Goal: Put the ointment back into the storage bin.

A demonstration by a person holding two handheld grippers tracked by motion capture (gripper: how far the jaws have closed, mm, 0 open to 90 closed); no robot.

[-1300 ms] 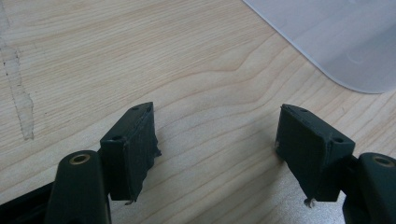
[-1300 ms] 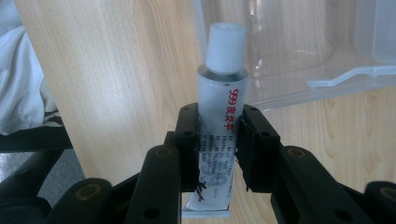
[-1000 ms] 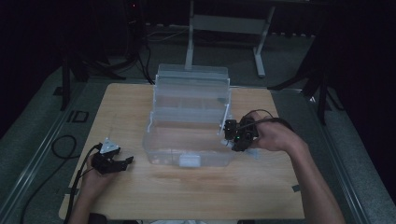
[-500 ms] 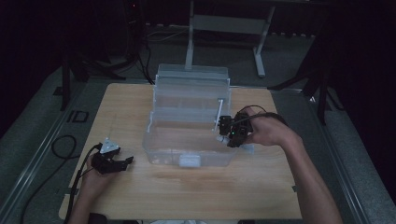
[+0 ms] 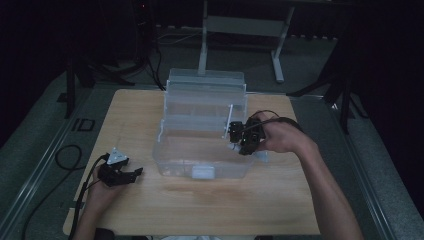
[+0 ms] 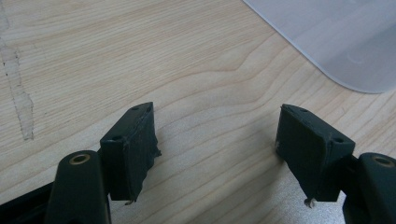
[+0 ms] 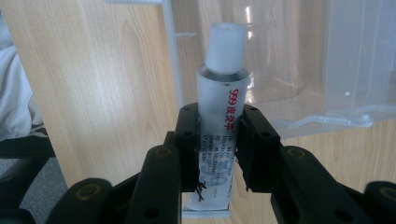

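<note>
A clear plastic box [image 5: 202,127] with stepped trays stands open in the middle of the wooden bench [image 5: 150,200]. The right gripper [image 5: 239,141] hovers at the box's right near corner, its jaws clamped on a small white tube [image 7: 220,121]. In the right gripper view the tube stands up between the jaws, its white cap [image 7: 226,42] pointing away over the box's clear wall, with red and dark print along its side. The left gripper [image 5: 131,174] rests low on the bench, left of the box and apart from it; in the left gripper view its jaws stand wide apart over bare wood, a rounded corner of the box just beyond at the upper right.
</note>
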